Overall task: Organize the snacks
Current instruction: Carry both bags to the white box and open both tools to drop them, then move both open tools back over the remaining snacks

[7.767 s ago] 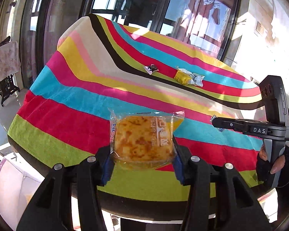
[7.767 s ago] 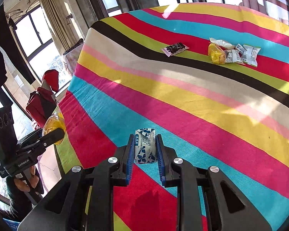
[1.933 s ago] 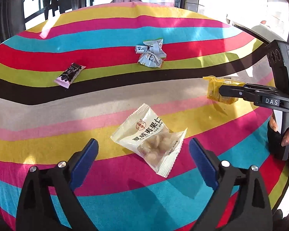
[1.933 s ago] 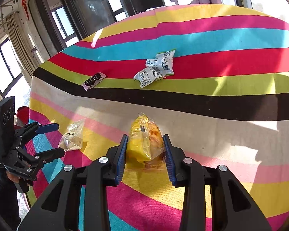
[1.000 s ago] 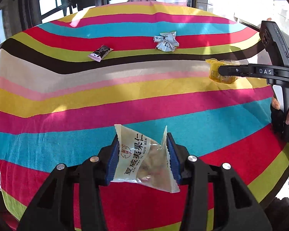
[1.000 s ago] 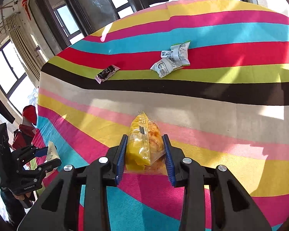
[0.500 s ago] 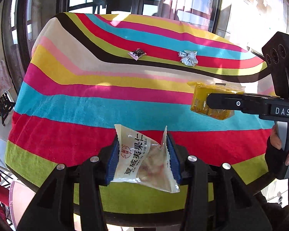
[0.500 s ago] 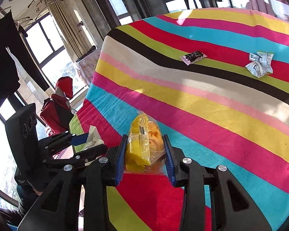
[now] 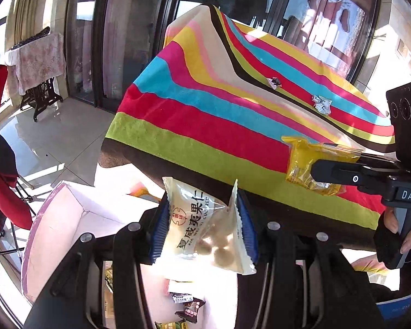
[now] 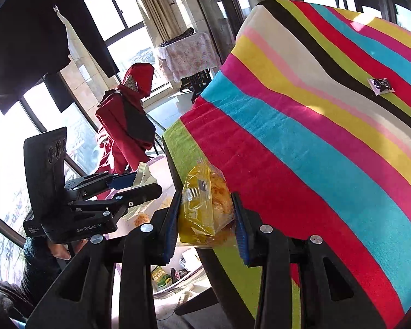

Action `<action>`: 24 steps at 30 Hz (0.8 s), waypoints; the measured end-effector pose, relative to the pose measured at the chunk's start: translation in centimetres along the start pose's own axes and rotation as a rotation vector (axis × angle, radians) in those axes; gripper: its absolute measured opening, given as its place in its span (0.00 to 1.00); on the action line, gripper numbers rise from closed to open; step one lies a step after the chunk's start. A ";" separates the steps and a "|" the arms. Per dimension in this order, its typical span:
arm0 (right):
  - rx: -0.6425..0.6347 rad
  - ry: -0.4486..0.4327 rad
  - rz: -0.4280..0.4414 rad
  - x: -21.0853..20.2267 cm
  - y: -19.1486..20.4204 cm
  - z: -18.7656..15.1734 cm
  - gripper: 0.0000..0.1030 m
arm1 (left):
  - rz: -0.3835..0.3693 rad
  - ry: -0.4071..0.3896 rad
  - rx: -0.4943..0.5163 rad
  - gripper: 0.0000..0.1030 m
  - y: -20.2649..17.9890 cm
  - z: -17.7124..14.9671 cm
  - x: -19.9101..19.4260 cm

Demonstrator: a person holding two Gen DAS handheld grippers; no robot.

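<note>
My left gripper [image 9: 202, 230] is shut on a white nut packet [image 9: 205, 227] with dark lettering, held over a pale pink box [image 9: 54, 235] beside the table. Several wrapped snacks [image 9: 186, 305] lie in that box. My right gripper [image 10: 207, 219] is shut on a yellow cake packet [image 10: 205, 205], hanging over the table's near edge above the same box [image 10: 161, 170]. In the left wrist view the right gripper [image 9: 301, 168] shows at the right with the yellow packet [image 9: 304, 164]. In the right wrist view the left gripper [image 10: 148, 179] and its packet [image 10: 143, 176] are at the left.
The striped tablecloth [image 9: 233, 115] still carries a dark snack bar [image 9: 274, 82] and a small silver-green packet [image 9: 322, 104] far back. A red garment [image 10: 128, 126] hangs on a stand left of the table. A small cloth-covered side table [image 9: 38, 63] stands on the tiled floor.
Both grippers have swung with their packets from over the tabletop to its near-left edge. The pink box with snacks has come into view under the left gripper.
</note>
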State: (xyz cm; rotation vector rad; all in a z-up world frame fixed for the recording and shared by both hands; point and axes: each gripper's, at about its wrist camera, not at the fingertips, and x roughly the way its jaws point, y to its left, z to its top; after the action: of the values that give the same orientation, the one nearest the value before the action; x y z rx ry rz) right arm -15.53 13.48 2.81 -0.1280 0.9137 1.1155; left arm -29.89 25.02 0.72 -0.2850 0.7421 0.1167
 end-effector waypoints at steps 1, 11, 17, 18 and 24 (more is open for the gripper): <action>-0.023 0.013 0.018 0.6 1.0 -0.1 0.35 | 0.030 0.008 -0.022 0.45 1.2 -0.5 -0.5; -0.217 0.130 0.173 6.9 9.2 -2.8 0.58 | 0.383 0.156 -0.165 0.77 9.4 -5.1 -0.7; -0.178 0.054 0.148 4.3 7.1 -2.3 0.78 | 0.593 0.171 -0.238 0.98 10.2 -3.7 -0.2; -0.152 0.041 0.140 3.5 6.1 -2.2 0.79 | 0.612 0.175 -0.233 0.98 9.9 -3.2 0.1; 0.049 -0.062 0.134 -2.4 -0.3 -2.3 0.84 | 0.558 0.025 -0.169 0.98 3.8 1.4 0.0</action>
State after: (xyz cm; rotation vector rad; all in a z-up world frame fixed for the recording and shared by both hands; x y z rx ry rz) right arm -16.87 10.45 2.86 0.0084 0.9036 1.2136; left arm -29.70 29.05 0.91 -0.2336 0.8234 0.7080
